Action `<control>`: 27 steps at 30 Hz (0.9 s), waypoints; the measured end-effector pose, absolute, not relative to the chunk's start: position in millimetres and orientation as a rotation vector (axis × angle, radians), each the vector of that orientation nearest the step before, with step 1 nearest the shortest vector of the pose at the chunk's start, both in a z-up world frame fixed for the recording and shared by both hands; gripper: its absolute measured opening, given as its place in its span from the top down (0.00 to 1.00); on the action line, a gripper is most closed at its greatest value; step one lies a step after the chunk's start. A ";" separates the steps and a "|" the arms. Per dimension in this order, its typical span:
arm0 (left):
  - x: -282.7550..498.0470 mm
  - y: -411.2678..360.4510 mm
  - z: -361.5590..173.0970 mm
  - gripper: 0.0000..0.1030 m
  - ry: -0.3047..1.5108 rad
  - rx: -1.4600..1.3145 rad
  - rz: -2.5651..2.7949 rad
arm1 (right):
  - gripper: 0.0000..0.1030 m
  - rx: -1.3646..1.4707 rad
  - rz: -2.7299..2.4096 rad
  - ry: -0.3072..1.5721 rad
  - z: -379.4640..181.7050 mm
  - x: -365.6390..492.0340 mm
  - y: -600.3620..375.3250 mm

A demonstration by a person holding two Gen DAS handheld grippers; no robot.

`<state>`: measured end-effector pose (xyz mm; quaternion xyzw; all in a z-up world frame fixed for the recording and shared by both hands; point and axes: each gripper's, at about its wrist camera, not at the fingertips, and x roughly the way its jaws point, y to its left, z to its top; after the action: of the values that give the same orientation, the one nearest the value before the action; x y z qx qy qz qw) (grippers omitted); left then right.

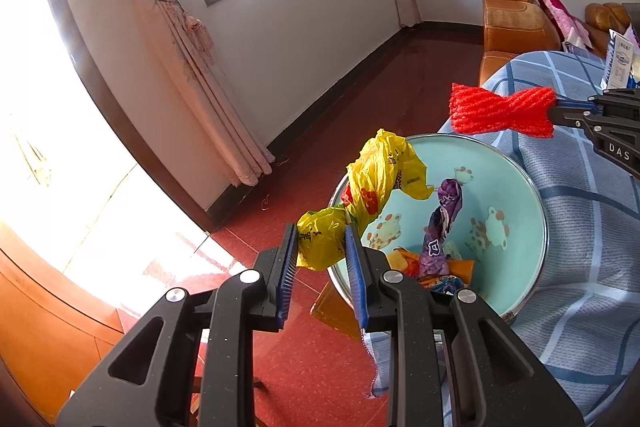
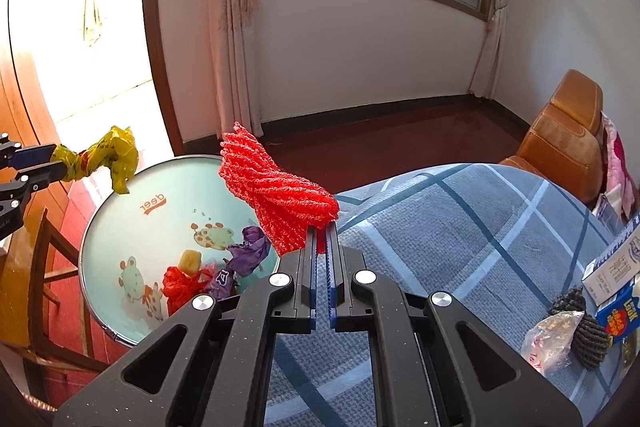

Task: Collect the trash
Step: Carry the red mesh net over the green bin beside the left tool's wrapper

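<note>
My left gripper (image 1: 320,239) is shut on a crumpled yellow plastic bag (image 1: 376,183) and holds it over the near rim of a light-blue basin (image 1: 516,187). The basin holds a purple wrapper (image 1: 444,223) and other scraps. My right gripper (image 2: 322,231) is shut on a red foam net (image 2: 276,195) and holds it just above the basin's (image 2: 120,227) right edge. The left gripper with the yellow bag (image 2: 108,155) shows at far left in the right wrist view. The red net (image 1: 500,111) and the right gripper (image 1: 560,111) show at right in the left wrist view.
The basin sits at the edge of a table with a blue checked cloth (image 2: 460,227). On the cloth at right lie a clear plastic bag (image 2: 556,339), a dark net (image 2: 588,331) and cartons (image 2: 616,267). Orange sofas (image 2: 568,139) stand behind; a wooden chair (image 2: 48,267) is at left.
</note>
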<state>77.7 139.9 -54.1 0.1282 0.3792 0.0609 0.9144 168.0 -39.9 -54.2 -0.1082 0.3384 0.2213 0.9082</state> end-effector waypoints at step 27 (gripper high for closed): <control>78.5 137.3 -54.4 0.76 0.786 0.256 0.100 | 0.95 -0.251 0.503 0.684 -51.8 158.4 -29.9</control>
<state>78.5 137.3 -54.4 0.1242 0.3820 0.0484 0.9145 158.4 -29.9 -51.8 -0.1216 0.3310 0.2435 0.9035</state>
